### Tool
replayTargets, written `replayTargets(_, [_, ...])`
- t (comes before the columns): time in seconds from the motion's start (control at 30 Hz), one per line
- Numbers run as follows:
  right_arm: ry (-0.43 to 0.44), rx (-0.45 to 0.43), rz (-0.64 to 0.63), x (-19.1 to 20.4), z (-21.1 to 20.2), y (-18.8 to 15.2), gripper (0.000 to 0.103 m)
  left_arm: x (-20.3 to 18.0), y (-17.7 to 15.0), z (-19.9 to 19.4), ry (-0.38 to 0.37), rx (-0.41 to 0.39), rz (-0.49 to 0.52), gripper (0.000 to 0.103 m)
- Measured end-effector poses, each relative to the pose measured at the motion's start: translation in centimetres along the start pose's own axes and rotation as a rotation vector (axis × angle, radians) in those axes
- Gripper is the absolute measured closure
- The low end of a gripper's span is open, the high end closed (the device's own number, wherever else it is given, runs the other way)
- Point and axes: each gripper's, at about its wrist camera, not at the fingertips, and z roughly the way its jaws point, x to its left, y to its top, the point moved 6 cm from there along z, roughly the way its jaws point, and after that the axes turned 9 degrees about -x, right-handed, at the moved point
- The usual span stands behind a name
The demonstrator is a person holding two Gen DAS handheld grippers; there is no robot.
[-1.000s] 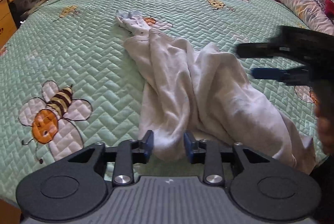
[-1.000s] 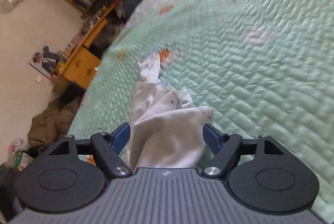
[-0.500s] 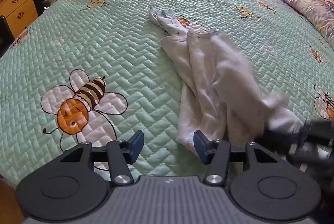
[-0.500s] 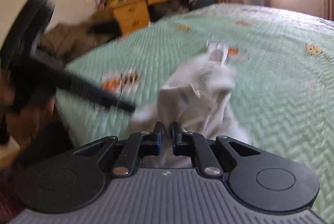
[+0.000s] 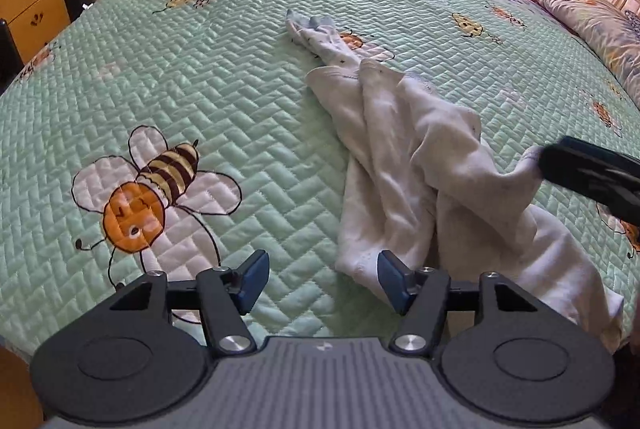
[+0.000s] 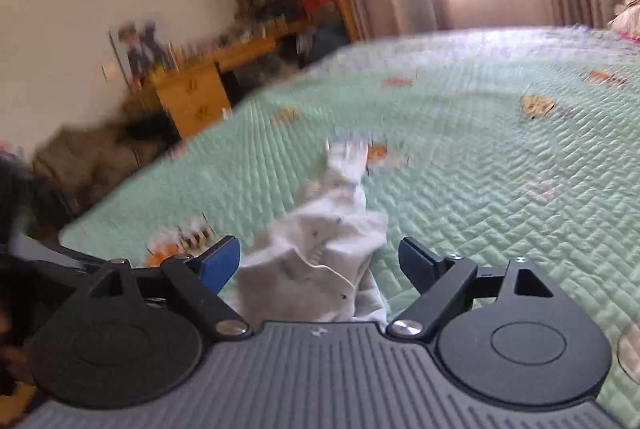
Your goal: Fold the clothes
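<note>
A wide bed under a mint-green quilted coverlet (image 5: pixel 224 77) stitched with cartoon bees fills both views, a wooden chest of drawers (image 6: pixel 192 101) standing beyond its far left edge. On the coverlet lies a crumpled cream-white cotton garment (image 5: pixel 404 157), bunched into long ropy folds rather than spread flat. Its long axis runs from a narrow bluish end at the far centre of the bed down toward the near right edge, where the cloth widens and hangs over the side.

The left gripper (image 5: pixel 320 281) hovers at the near edge with its jaws spread wide and holding nothing; the nearest hem of the garment lies just ahead and to the right, at the right-hand blue pad. The right gripper (image 6: pixel 320 261) appears in the left view as a dark shape at the right edge, against a raised corner of the cloth. Its own blurred view shows the jaws parted, with fabric lying between them but not pinched. By that showing the right gripper is the nearer to the garment's wide end, the left to its near hem.
</note>
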Motion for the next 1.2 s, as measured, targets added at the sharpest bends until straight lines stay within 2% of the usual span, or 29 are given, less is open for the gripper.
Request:
replayTargets(0.03, [0.026,0.027,0.012,0.2,1.1,-0.4,0.017,0.2,0.0,-0.2,0.005,-0.004,0.0,0.04])
replayTargets(0.07, [0.052,0.054,0.022,0.4,2.2,-0.9,0.028,0.4,0.1,-0.4,0.011,-0.009,0.0,0.038])
replayTargets(0.1, [0.067,0.075,0.009,0.8,3.1,-1.4,0.055,0.6,0.1,-0.6,0.016,-0.014,-0.001,0.036])
replayTargets(0.17, [0.067,0.086,-0.076,2.4,3.1,-2.3,0.083,1.3,0.5,-0.9,0.031,-0.028,-0.011,0.033])
replayTargets(0.3, [0.125,0.063,-0.29,6.4,0.4,-4.1,0.088,2.6,1.0,-1.1,0.057,-0.04,-0.043,0.033])
replayTargets(0.37, [0.169,0.078,-0.373,7.6,-1.2,-5.4,0.089,2.3,1.1,-0.8,0.046,-0.036,-0.045,0.033])
replayTargets(0.47, [0.146,0.096,-0.464,8.3,-3.4,-7.4,0.089,1.5,1.3,-0.3,0.026,-0.029,-0.038,0.033])
replayTargets(0.63, [0.149,0.118,-0.43,8.0,-5.3,-8.7,0.089,-0.6,1.8,0.8,0.004,-0.034,0.001,0.031])
replayTargets(0.77, [0.157,0.114,-0.419,8.1,-5.4,-8.7,0.089,-1.9,3.0,1.8,0.009,-0.044,0.01,0.024])
replayTargets(0.93, [0.16,0.102,-0.444,8.8,-5.1,-8.8,0.088,-3.5,4.1,3.5,0.027,-0.044,0.037,0.021])
replayTargets(0.97, [0.161,0.101,-0.445,8.9,-5.1,-8.9,0.087,-3.9,4.1,4.1,0.045,-0.04,0.044,0.026])
replayTargets(1.0, [0.163,0.1,-0.446,9.0,-5.1,-8.9,0.085,-3.9,4.0,4.7,0.051,-0.031,0.038,0.034])
replayTargets(1.07, [0.162,0.099,-0.444,9.0,-5.3,-9.0,0.084,-3.6,3.4,5.7,0.001,0.016,-0.031,0.09])
replayTargets(1.1, [0.162,0.1,-0.437,8.9,-5.4,-8.9,0.084,-3.4,2.9,6.0,-0.033,0.039,-0.071,0.1])
replayTargets(1.2, [0.164,0.094,-0.397,8.3,-5.8,-8.7,0.083,-2.9,2.1,5.1,-0.03,0.025,-0.057,0.101])
